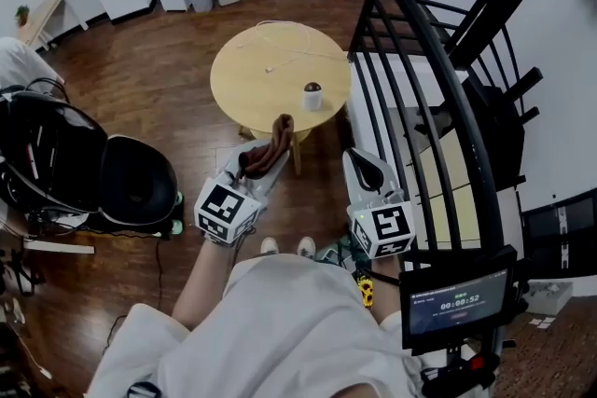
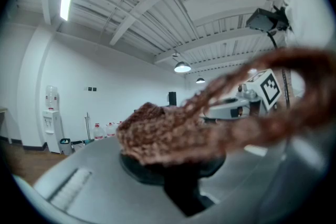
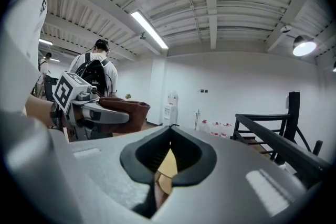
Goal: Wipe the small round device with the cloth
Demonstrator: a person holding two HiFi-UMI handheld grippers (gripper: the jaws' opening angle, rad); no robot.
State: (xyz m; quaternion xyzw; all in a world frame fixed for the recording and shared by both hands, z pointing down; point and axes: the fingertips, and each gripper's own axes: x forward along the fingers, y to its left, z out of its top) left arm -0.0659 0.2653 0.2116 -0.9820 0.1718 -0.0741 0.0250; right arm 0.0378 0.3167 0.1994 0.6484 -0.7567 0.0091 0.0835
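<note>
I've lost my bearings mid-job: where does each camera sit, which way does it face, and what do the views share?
Head view: on the person's head, steeply down at round table and device; shows a forearm, left gripper, right gripper.
Left gripper view: on left gripper, roughly level toward a white wall; its jaws clamp the cloth.
Right gripper view: on right gripper, level toward railing; jaws shut, empty.
Shared: each gripper view shows the other gripper.

Screen (image 1: 457, 305) at lower right of head view shows timer digits, apparently 00:00:52; the small lines above and below are too tiny to read. Left marker cube (image 1: 224, 212) and right marker cube (image 1: 387, 230) carry black-and-white square codes, no letters. Nothing else readable.
</note>
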